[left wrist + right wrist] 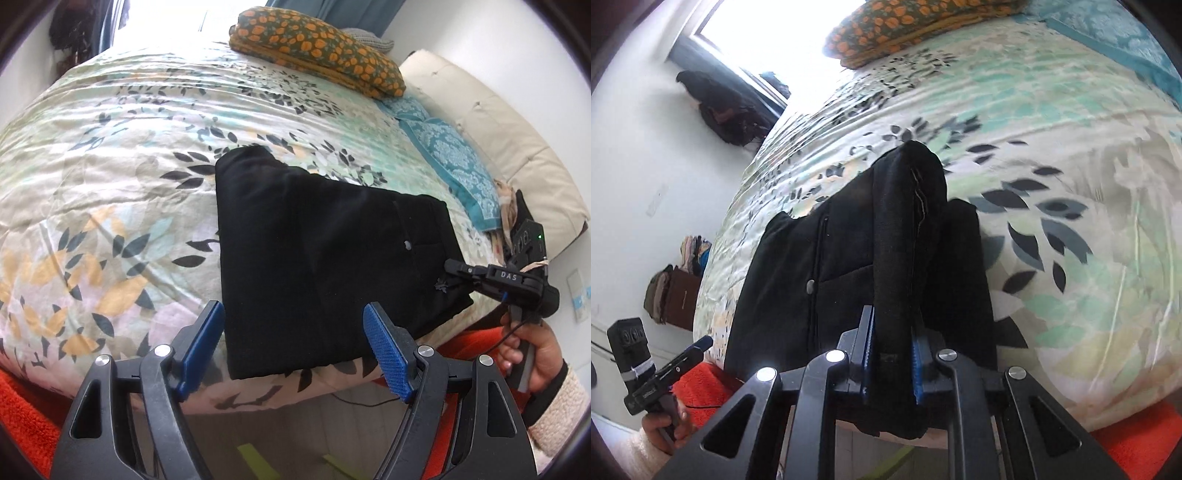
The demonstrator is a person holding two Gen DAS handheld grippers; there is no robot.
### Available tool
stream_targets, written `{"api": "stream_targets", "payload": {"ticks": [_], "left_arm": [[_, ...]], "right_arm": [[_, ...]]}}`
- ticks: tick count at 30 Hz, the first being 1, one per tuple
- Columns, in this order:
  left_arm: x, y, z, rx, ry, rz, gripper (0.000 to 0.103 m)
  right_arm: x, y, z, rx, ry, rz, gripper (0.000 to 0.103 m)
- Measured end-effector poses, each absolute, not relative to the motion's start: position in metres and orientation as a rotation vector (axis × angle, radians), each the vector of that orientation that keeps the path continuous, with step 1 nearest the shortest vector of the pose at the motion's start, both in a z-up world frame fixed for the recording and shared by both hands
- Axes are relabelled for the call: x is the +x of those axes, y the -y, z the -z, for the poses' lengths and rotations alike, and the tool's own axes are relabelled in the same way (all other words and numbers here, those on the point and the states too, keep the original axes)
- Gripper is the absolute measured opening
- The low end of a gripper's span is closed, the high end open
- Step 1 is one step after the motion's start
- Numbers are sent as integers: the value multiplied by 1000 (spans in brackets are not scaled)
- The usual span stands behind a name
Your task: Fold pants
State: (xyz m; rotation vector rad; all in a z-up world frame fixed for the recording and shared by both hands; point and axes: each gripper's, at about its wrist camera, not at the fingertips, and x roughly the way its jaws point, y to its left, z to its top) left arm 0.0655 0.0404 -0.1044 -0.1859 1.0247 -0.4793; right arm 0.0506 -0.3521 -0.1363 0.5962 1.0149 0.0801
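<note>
The black pants (317, 258) lie folded in a thick rectangle on the leaf-print bedspread (122, 155), near the bed's front edge. My left gripper (295, 343) is open, its blue pads either side of the pants' near edge, holding nothing. My right gripper (892, 354) is shut on a bunched fold of the pants (905, 229) at their waist end. It also shows in the left wrist view (458, 267), at the pants' right edge. The left gripper shows at the lower left of the right wrist view (701, 343), apart from the pants.
An orange-flowered folded blanket (317, 48) and a teal patterned pillow (447, 155) lie at the bed's far end by a cream headboard (498, 129). An orange-red cover (22, 406) hangs below the bedspread. Clothes piles (676, 291) stand by the wall.
</note>
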Motion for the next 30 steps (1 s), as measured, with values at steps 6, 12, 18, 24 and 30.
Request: {"api": "stream_targets", "payload": {"ticks": [6, 12, 18, 24, 30], "left_arm": [[64, -24, 107, -64, -1009, 477, 79], [57, 10, 101, 68, -923, 541, 80], [49, 59, 148, 337, -1007, 558, 88], [40, 69, 148, 403, -1010, 538, 96], [40, 68, 144, 397, -1029, 520, 96]], "right_arm": [[41, 360, 147, 612, -1000, -14, 54], [22, 356, 81, 536, -795, 10, 63], [37, 306, 119, 484, -943, -120, 57], [28, 336, 149, 626, -947, -92, 42], [26, 325, 142, 566, -924, -86, 57]]}}
